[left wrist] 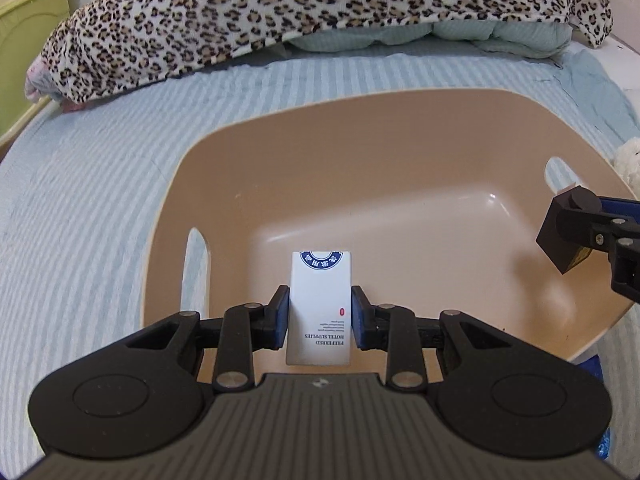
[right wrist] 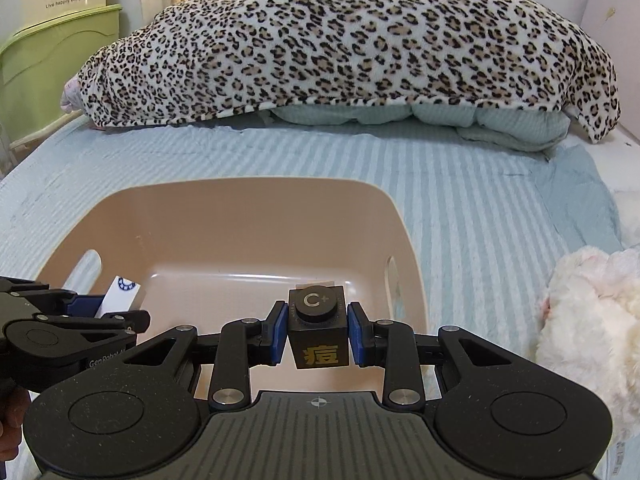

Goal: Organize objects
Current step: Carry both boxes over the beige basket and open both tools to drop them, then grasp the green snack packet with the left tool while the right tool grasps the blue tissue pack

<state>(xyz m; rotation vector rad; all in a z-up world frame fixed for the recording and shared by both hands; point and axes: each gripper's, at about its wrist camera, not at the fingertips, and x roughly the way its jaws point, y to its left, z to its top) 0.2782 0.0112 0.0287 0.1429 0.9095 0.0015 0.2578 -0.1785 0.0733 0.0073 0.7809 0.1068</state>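
My left gripper [left wrist: 319, 316] is shut on a white hotel-supplies box [left wrist: 320, 300] with a blue round logo, held above the near part of a beige plastic basin [left wrist: 400, 152]. My right gripper [right wrist: 318, 334] is shut on a small black box [right wrist: 319, 326] with a "C+" cap and gold print, held over the basin's [right wrist: 248, 216] near right side. In the left wrist view the black box [left wrist: 564, 232] and right gripper enter from the right. In the right wrist view the white box [right wrist: 120, 294] shows at the left. The basin's inside looks empty.
The basin sits on a blue-and-white striped bedsheet [right wrist: 460, 184]. A leopard-print blanket [right wrist: 340, 48] lies piled across the back. A white fluffy toy [right wrist: 588, 312] lies at the right. A green plastic bin [right wrist: 48, 68] stands at the far left.
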